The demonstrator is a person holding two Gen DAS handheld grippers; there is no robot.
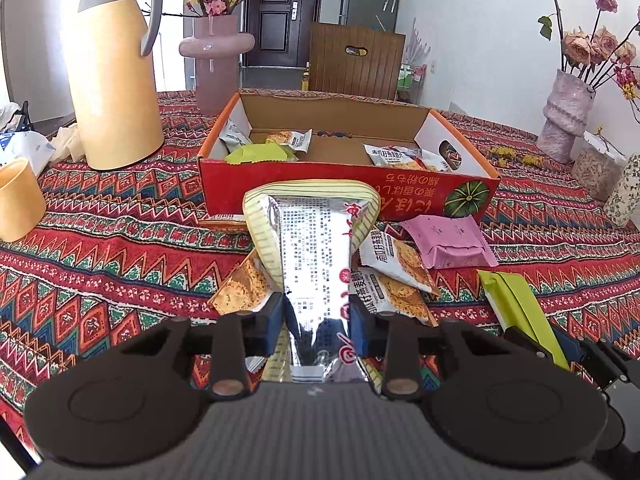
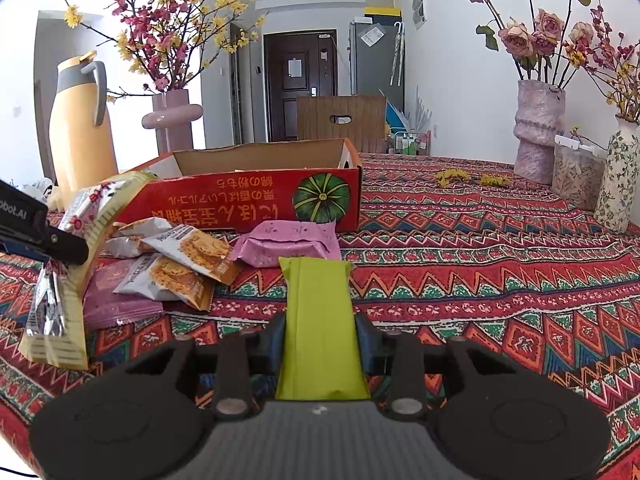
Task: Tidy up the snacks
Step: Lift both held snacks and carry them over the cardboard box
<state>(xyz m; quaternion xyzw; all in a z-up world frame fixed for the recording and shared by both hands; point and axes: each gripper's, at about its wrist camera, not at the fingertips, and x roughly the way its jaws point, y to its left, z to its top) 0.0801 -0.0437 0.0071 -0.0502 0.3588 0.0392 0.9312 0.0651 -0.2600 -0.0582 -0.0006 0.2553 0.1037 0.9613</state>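
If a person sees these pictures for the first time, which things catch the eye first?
The silver snack packet clamped in the left gripper and the green packet clamped in the right gripper. Beyond them stands the open red box on the patterned tablecloth, with loose snacks before it.

Silver packet (image 1: 316, 264) with cream stripes, lime-green packet (image 2: 320, 320), red box (image 1: 344, 188), zigzag-patterned red tablecloth (image 1: 120, 264).

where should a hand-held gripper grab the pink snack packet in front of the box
Take the pink snack packet across its short width, near the middle of its padded body, coming down from above. It lies flat on the tablecloth close to the red box, so a low approach from the box side looks blocked. Its crimped ends are thin and may slip.
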